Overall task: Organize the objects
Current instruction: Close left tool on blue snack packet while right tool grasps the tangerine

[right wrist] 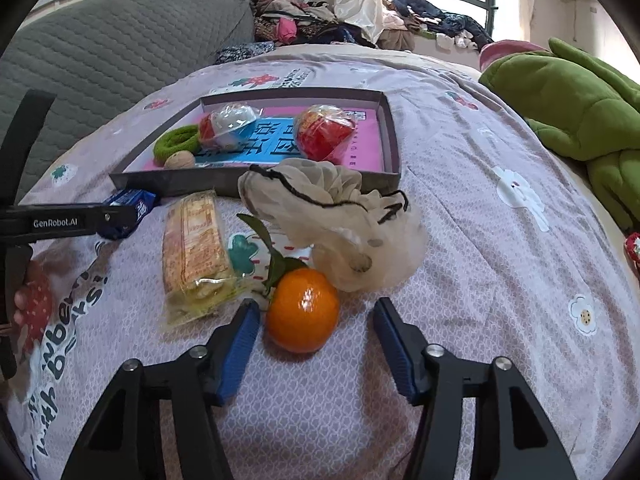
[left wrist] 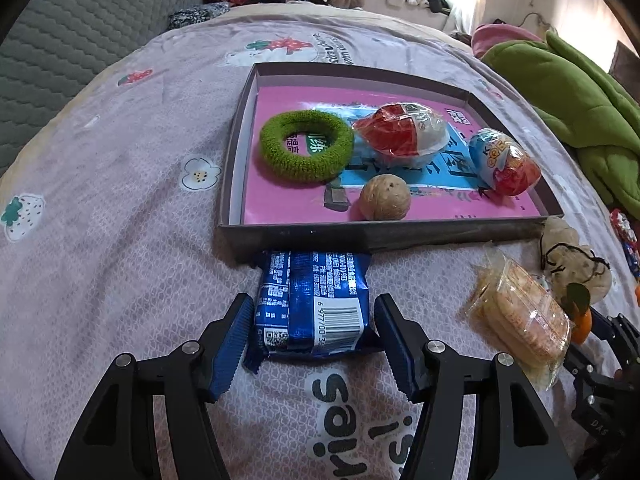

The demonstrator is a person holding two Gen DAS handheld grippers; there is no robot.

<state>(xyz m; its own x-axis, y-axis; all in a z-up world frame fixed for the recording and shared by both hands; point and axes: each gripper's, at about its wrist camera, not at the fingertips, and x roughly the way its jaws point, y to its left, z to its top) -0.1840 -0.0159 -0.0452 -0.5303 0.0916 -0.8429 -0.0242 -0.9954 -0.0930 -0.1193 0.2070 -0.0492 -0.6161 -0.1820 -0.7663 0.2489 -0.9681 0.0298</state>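
A blue snack packet (left wrist: 312, 304) lies on the bedspread just in front of the dark tray (left wrist: 360, 236). It sits between the fingers of my left gripper (left wrist: 312, 320), which is open, with its pads beside the packet's edges. An orange (right wrist: 302, 314) with a leaf lies between the fingers of my right gripper (right wrist: 316, 312). That gripper is open too, with a gap on the orange's right side. The tray holds a green knitted ring (left wrist: 306, 146), two foil-wrapped eggs (left wrist: 400, 136) (left wrist: 504, 162) and a walnut (left wrist: 384, 198).
A clear packet of crackers (right wrist: 196, 256) and a beige mesh pouch (right wrist: 336, 224) lie between the orange and the tray (right wrist: 200, 184). A green blanket (right wrist: 580, 108) is heaped at the right. A grey quilted cushion (right wrist: 120, 40) and piled clothes stand behind.
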